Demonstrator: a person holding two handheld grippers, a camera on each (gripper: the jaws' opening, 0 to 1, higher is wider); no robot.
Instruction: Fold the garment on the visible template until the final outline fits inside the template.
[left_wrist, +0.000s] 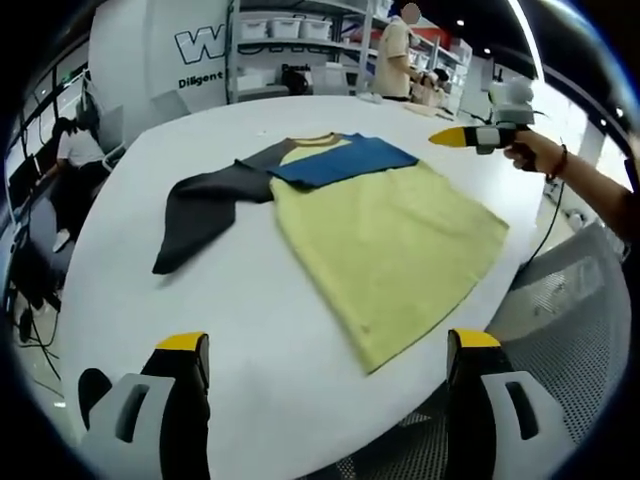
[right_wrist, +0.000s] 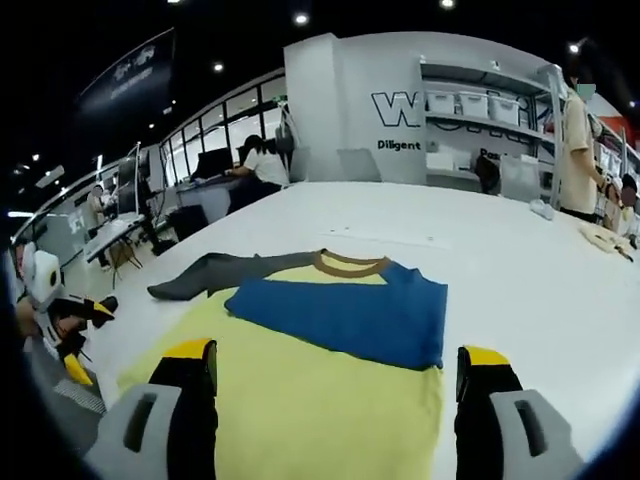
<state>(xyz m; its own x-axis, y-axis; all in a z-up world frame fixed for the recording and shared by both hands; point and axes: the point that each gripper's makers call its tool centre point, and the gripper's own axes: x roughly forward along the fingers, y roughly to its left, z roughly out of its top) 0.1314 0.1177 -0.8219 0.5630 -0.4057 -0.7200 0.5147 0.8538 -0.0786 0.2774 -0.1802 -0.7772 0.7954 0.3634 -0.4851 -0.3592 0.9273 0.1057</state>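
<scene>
Clearly the shirt (left_wrist: 385, 235) has its blue sleeve (right_wrist: 345, 315) folded in; the grey sleeve (left_wrist: 200, 215) probably comes next, both grippers' jaws apart, empty.

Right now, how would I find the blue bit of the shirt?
Find the big white table and the yellow long-sleeved shirt lying flat on it. The blue sleeve is folded across its chest, below the brown collar; the dark grey sleeve stretches sideways instead.
</scene>
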